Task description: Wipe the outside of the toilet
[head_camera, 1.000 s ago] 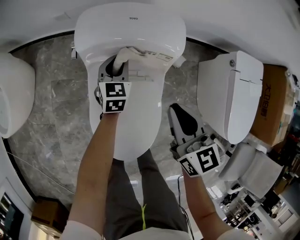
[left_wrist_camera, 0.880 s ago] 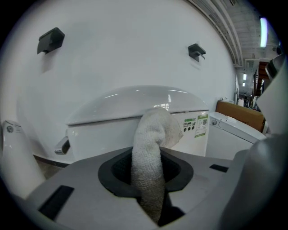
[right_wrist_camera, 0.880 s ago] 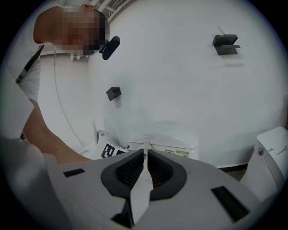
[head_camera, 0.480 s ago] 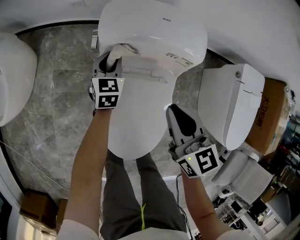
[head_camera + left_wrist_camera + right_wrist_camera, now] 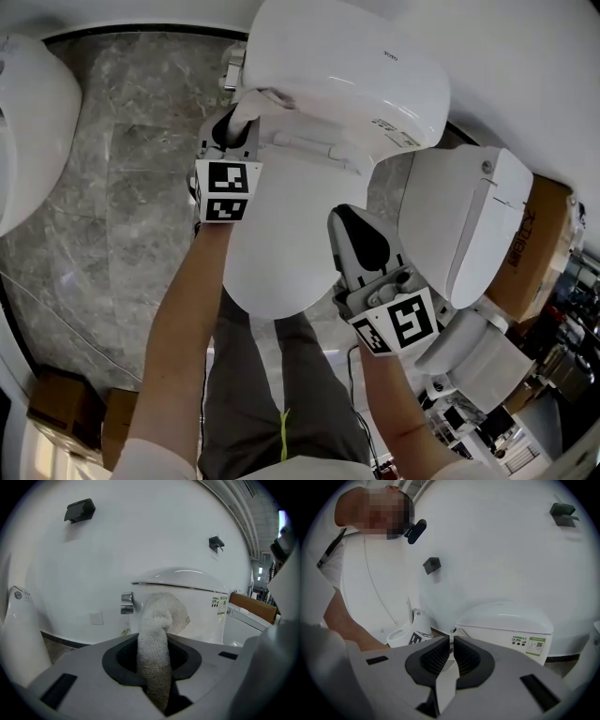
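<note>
The left gripper (image 5: 233,128) jaws still clamp the cloth (image 5: 154,639) — seemingly touching the toilet (image 5: 281,234); right gripper (image 5: 345,221) jaws closed, empty.

Floor (image 5: 122,187) was grey veined marble. Plain white wall (image 5: 154,536) carried a black bracket (image 5: 79,510) high up, a smaller bracket (image 5: 216,542) further right, and a pale switch plate (image 5: 96,618) low down. A neighbouring toilet (image 5: 469,225) stood at the right, a brown cardboard box (image 5: 548,234) just beyond it
</note>
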Available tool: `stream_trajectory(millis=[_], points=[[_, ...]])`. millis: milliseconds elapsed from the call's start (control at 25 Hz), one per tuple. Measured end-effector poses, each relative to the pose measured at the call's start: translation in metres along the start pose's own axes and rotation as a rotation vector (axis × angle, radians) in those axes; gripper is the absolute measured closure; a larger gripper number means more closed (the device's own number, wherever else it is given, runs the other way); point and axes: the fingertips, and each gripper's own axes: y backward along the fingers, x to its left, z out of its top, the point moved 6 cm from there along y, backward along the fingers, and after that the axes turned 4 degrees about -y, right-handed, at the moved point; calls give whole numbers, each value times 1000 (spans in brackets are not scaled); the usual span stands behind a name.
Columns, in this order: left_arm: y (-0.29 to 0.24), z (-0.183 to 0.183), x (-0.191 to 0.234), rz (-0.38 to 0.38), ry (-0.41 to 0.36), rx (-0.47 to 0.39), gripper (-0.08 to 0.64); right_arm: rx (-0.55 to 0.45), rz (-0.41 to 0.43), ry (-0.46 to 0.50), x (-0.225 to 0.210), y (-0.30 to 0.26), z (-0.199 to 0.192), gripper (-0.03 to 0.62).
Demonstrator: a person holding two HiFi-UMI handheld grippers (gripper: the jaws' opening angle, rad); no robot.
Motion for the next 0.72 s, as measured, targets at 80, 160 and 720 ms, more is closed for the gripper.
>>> stream_trajectory(millis=[80,160,720], points=[[3,-2,6,-7,6,-7,453,7,9,-3,7,-10,-2,545],[6,-5,13,-7,13,-9,453,11,18,-1,14,-19,-2,545],[38,-18,44,33,34,44,453,-18,45,6,40,-24,9,545]])
